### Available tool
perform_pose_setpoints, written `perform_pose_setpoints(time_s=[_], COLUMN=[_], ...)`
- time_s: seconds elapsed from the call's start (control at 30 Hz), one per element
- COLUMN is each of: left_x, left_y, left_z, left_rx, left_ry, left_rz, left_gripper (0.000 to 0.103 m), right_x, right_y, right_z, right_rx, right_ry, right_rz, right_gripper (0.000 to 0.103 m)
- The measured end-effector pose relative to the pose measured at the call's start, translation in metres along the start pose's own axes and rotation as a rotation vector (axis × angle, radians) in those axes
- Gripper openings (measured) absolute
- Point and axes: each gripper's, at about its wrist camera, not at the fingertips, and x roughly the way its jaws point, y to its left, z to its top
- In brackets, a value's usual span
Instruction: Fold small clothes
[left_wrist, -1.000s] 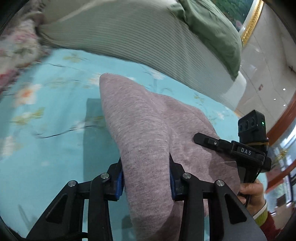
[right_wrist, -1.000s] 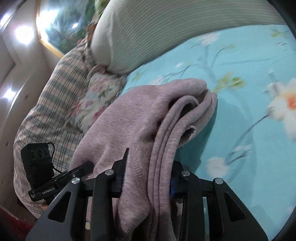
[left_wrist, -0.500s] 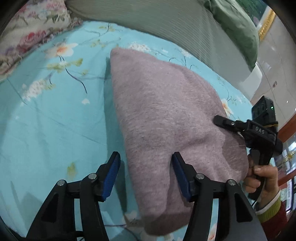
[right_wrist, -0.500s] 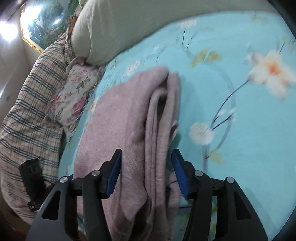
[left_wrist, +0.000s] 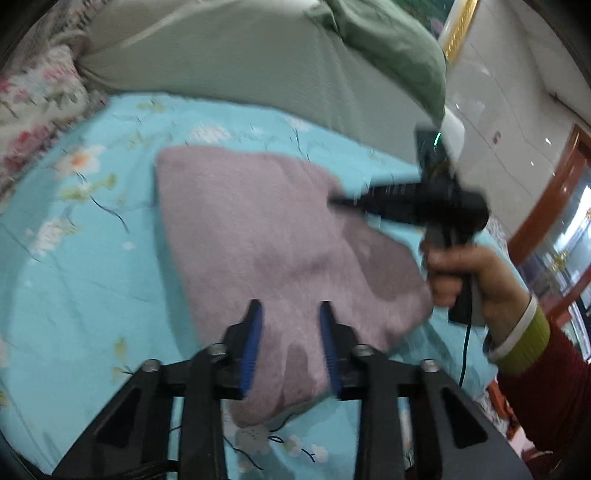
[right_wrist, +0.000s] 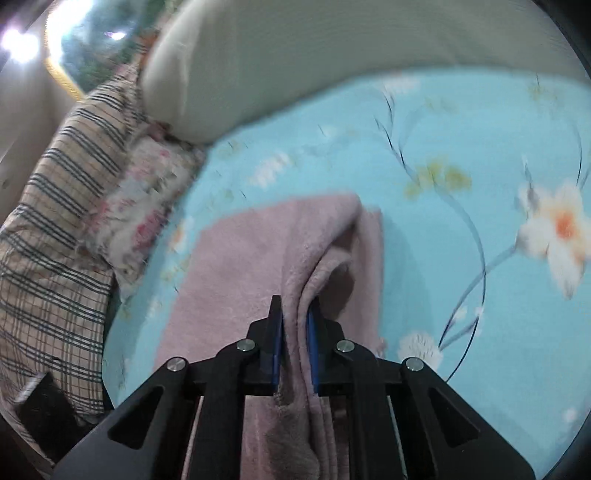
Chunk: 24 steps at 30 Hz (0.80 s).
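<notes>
**Both claws closing on a folded mauve garment on the bed**

In your left wrist view, your left claw (left_wrist: 290, 334) sits at lower centre, its blue pads (left_wrist: 251, 347) closing on the near edge of the mauve garment (left_wrist: 266, 229), with cloth between them. The garment lies folded across the middle of the frame on the turquoise floral bedsheet (left_wrist: 74, 258). At right, your right hand (left_wrist: 461, 273) grips the handle of the other tool.

In your right wrist view, your right claw (right_wrist: 295, 332) at lower centre is closing, nearly shut, pinching a thick fold of the same garment (right_wrist: 258, 258). A grey-green pillow (right_wrist: 332, 55) fills the top of the frame; a plaid blanket (right_wrist: 55, 221) lies at left.
</notes>
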Motion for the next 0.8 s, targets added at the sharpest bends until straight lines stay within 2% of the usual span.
perform_pose_setpoints(time_s=[0.07,0.13,0.23,0.33,0.4,0.5,0.57,0.63,0.67,0.73,0.8], left_x=[0.006,0.018,0.035,0.029,0.028,0.023,0.021,0.020,0.019,0.020,0.018], left_y=[0.001,0.006,0.005,0.003,0.006,0.010,0.011,0.011,0.010,0.007,0.006], left_z=[-0.005,-0.010,-0.018,-0.023,-0.025,-0.027,-0.028,-0.029,-0.031,-0.032,-0.034], left_rx=[-0.009,-0.039,-0.035,-0.029,-0.017,-0.011,-0.013,-0.011,-0.006,0.004,0.006], left_ry=[0.021,0.057,0.092,0.087,0.091,0.100,0.100,0.098,0.096,0.095,0.097], left_rz=[-0.021,-0.025,0.021,0.023,0.023,0.017,0.021,0.031,0.038,0.052,0.057], left_gripper=[0.022,0.021,0.018,0.018,0.018,0.018,0.017,0.017,0.017,0.017,0.017], right_x=[0.014,0.034,0.016,-0.024,-0.053,-0.060,-0.046,-0.028,-0.024,-0.033,-0.037], right_y=[-0.004,-0.017,-0.022,-0.005,0.011,0.025,0.019,0.002,-0.010,-0.021,-0.023], right_z=[-0.002,-0.012,-0.019,-0.023,-0.033,-0.056,-0.082,-0.107,-0.119,-0.128,-0.129], right_rx=[-0.025,0.001,0.050,0.031,0.014,-0.025,-0.021,0.008,0.045,0.095,0.107], right_ry=[0.047,0.128,0.088,-0.011,-0.079,-0.037,0.049,0.120,0.117,0.049,0.036], right_rz=[-0.063,-0.083,-0.055,-0.070,0.012,0.090,0.047,-0.019,-0.017,0.032,0.034], right_gripper=[0.013,0.016,0.024,0.025,0.025,0.025,0.025,0.020,0.008,0.005,0.005])
